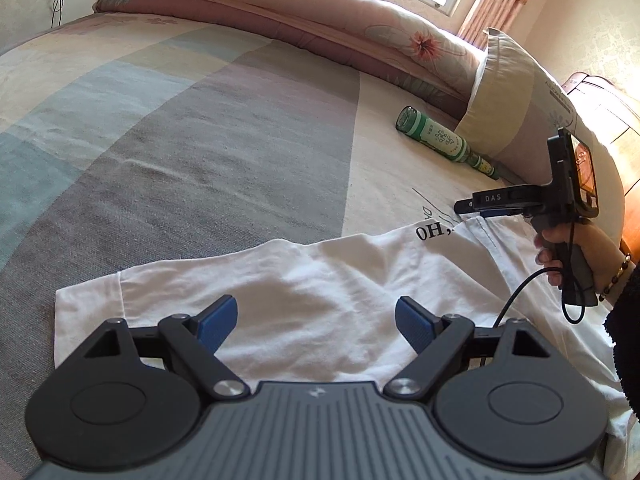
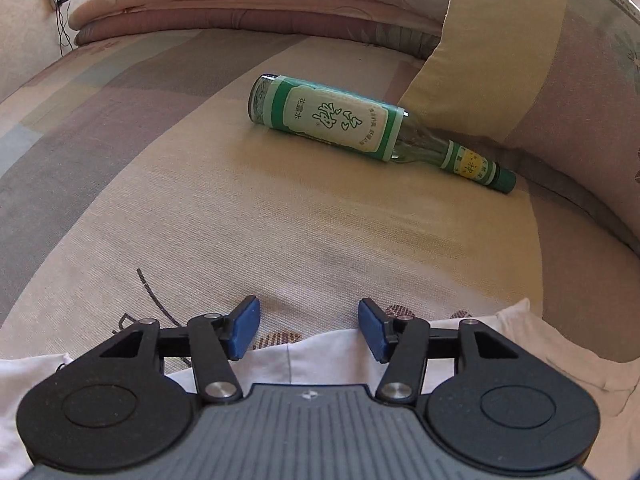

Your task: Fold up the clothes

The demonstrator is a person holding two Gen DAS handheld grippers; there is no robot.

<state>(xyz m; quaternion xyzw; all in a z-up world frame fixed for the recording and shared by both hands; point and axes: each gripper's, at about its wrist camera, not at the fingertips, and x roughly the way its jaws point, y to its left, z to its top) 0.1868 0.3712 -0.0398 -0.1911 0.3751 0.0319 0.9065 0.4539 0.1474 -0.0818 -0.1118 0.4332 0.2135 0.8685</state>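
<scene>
A white T-shirt (image 1: 320, 272) lies spread on the bed, with black "OH," lettering (image 1: 434, 232) near its far edge. My left gripper (image 1: 316, 320) hovers over the shirt's middle, jaws wide open and nothing between them. At the right, a hand holds my right gripper (image 1: 466, 205), whose tips are at the shirt's far right edge. In the right wrist view that gripper (image 2: 309, 328) is open. The shirt's hem (image 2: 320, 354) lies just below its blue pads (image 2: 244, 330), which do not press on it.
A green glass bottle (image 2: 336, 120) lies on its side on the patterned bedsheet (image 1: 200, 120), beside a pillow (image 1: 516, 112). A folded floral quilt (image 1: 280, 8) runs along the far side of the bed. A dark sleeve (image 1: 624, 340) shows at the right.
</scene>
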